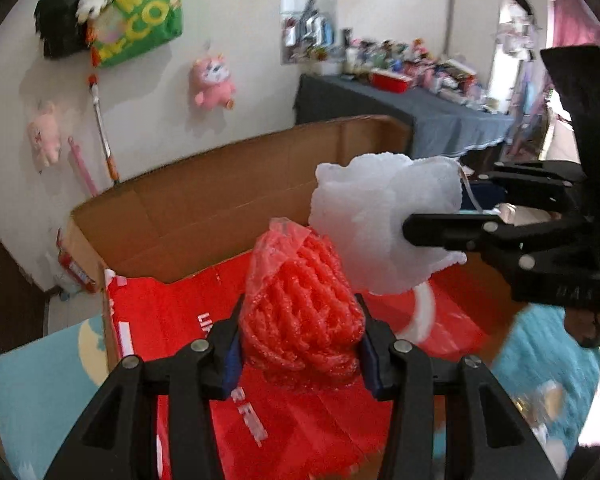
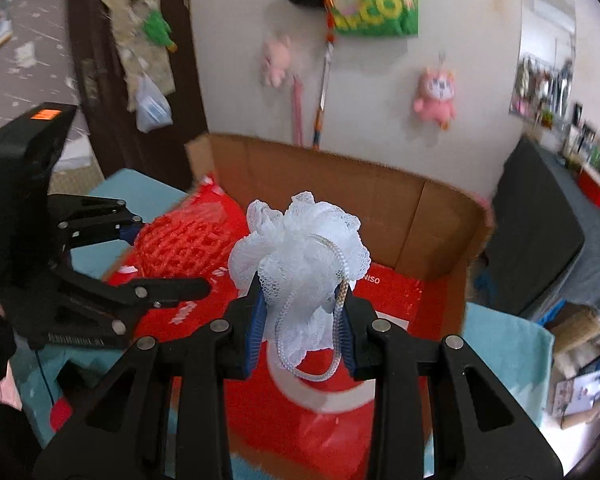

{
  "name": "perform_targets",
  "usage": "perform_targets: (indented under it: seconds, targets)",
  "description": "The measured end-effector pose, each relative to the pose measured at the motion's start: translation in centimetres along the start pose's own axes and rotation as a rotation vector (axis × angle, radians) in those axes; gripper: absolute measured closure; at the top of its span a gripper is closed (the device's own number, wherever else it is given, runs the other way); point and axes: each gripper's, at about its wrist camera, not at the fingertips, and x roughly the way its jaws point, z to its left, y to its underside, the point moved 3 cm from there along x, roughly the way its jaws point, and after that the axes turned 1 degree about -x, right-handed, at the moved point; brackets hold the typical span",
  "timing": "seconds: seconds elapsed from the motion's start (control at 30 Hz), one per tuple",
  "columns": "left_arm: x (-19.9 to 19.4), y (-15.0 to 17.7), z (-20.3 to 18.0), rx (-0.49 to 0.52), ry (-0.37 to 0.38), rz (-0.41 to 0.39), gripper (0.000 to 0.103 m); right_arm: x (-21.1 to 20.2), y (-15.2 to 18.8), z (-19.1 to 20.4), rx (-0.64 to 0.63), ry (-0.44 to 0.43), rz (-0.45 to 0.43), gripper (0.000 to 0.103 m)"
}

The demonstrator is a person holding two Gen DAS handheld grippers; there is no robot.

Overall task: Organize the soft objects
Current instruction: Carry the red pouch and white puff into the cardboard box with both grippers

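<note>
left gripper (image 1: 300, 344) clenched on red mesh bundle (image 1: 300, 320) (between 2 pads) | right gripper (image 2: 304, 320) — grasping white bath pouf (image 2: 300, 240) — box (image 2: 380, 184) beyond

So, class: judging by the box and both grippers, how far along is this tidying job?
Done: nothing visibly packed; the cardboard box shows only its red lining. In hand: the left gripper clamps a red mesh bundle, the right gripper a white mesh pouf, both above the box. Left: dropping both in.

White mesh pouf (image 2: 300, 248), red foam netting (image 1: 300, 312), cardboard box (image 1: 220, 192)
</note>
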Motion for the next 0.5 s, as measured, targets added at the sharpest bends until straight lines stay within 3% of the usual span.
perform_targets:
  seconds: [0.27, 0.5]
  targets:
    - [7.2, -0.8, 2.5, -0.048, -0.046, 0.093, 0.052, 8.1, -1.8, -2.8, 0.073, 0.086, 0.148, 0.073]
    - [9.5, 0.0, 3.9, -0.112, -0.045, 0.105, 0.051, 11.1, -1.0, -4.2, 0.066, 0.132, 0.202, 0.067]
